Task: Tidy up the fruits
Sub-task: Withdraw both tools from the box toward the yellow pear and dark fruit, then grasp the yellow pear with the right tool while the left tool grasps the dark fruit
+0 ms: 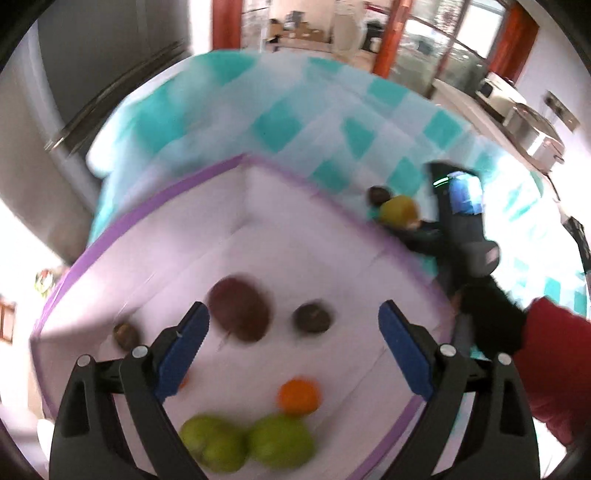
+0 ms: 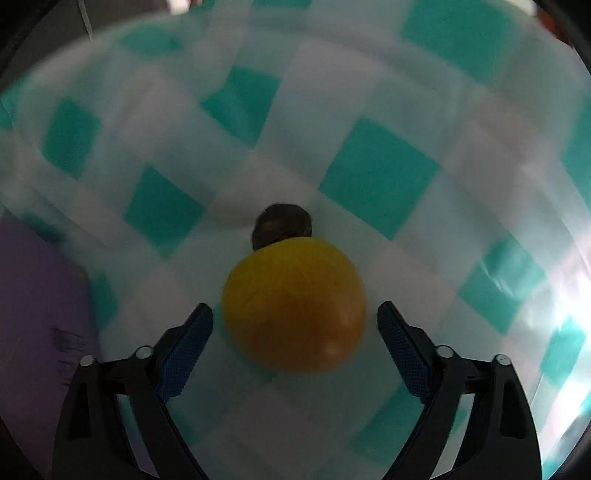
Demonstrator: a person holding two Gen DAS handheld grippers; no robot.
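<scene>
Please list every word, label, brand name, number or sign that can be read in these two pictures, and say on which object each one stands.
None can be read.
Fruits in the purple-edged box: no sticker or label shows.
Yellow fruit and dark fruit on the checked cloth: no marks.
Lit blue screen on the right tool's body: too blurred to read.
Boxes in the far room: too small and blurred.

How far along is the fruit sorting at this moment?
Done: the purple-rimmed bin already holds two green fruits, an orange and several dark fruits. In hand: the right gripper straddles the yellow fruit on the checkered cloth, pads not touching it. Left: that fruit and the small dark fruit behind it. The left gripper is open and empty.
</scene>
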